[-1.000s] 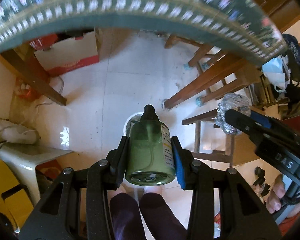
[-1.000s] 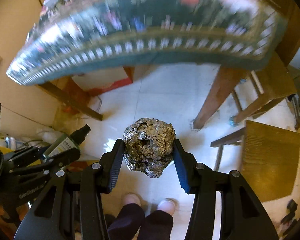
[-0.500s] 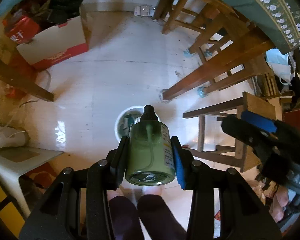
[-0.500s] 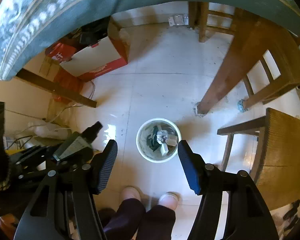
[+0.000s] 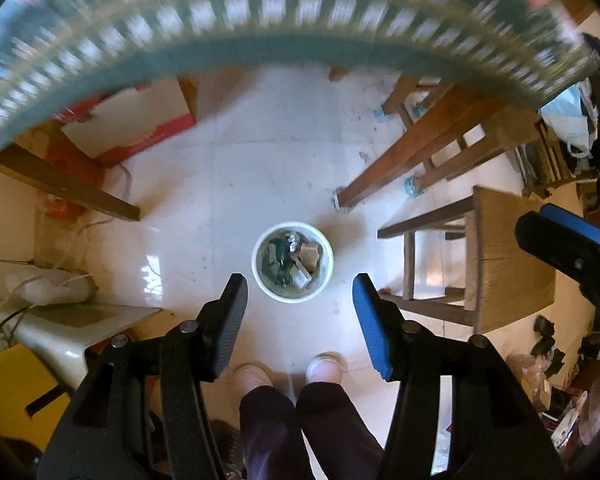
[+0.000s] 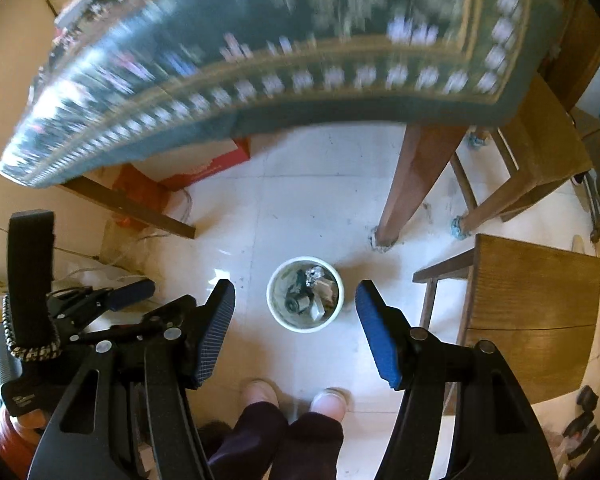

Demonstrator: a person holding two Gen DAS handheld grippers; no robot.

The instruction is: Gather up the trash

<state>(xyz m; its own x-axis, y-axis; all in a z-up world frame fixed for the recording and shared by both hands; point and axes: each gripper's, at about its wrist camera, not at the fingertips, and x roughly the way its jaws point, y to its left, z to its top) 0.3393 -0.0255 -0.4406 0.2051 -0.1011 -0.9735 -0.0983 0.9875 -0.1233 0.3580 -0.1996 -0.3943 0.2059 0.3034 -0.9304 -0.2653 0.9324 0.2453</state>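
Note:
A small white trash bin (image 5: 292,266) stands on the pale tiled floor, filled with trash that includes foil and a dark bottle. It also shows in the right wrist view (image 6: 305,294). My left gripper (image 5: 300,308) is open and empty, held high above the bin. My right gripper (image 6: 296,316) is open and empty too, also above the bin. The right gripper shows at the right edge of the left wrist view (image 5: 572,248); the left gripper shows at the left of the right wrist view (image 6: 100,304).
A table with a green patterned cloth (image 5: 300,28) hangs over the far side, on wooden legs (image 5: 420,152). A wooden stool (image 6: 536,312) stands right of the bin. A red-and-white box (image 5: 136,124) lies under the table. The person's feet (image 5: 288,372) are below.
The left gripper opened and let go of the green bottle, which is no longer between its fingers. The right gripper had dropped its foil ball before that. Both views tilted up toward the table.

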